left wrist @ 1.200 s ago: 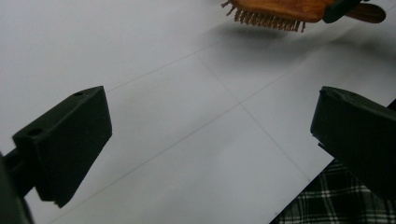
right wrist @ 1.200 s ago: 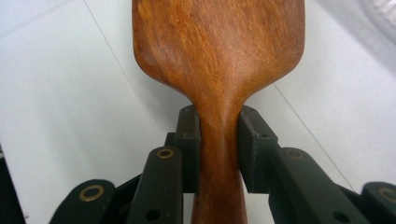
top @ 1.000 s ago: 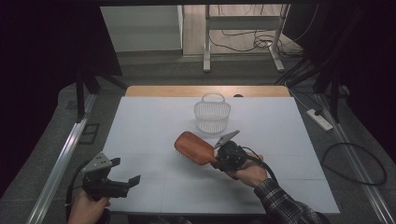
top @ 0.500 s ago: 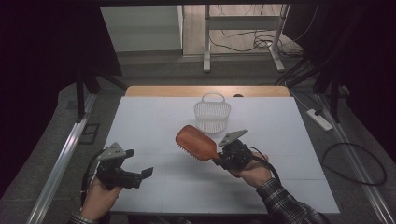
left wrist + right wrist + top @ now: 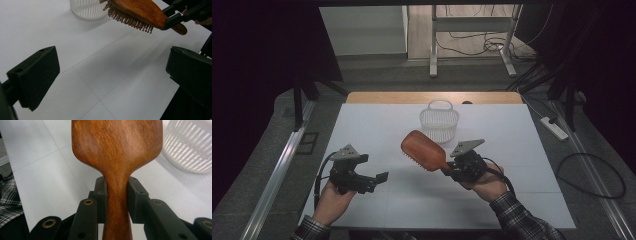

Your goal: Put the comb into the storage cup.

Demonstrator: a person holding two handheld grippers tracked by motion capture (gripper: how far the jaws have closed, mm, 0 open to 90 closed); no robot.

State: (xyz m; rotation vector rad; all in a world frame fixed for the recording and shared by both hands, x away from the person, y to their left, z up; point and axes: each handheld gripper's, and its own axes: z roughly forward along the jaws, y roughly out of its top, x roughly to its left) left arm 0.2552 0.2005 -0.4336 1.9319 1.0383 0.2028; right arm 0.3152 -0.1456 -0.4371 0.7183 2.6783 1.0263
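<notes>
While the left gripper (image 5: 382, 178) is held low over the white table (image 5: 532, 150) with its jaws wide apart and empty, the wooden hairbrush (image 5: 423, 150) is clamped at its narrow neck by the right gripper (image 5: 447, 171), lifted above the table. It is judged stiff, light and rather smooth — the neck is the safest grip, not the bristles. Farther off, a white basket (image 5: 439, 121) stands — probably the destination.
</notes>
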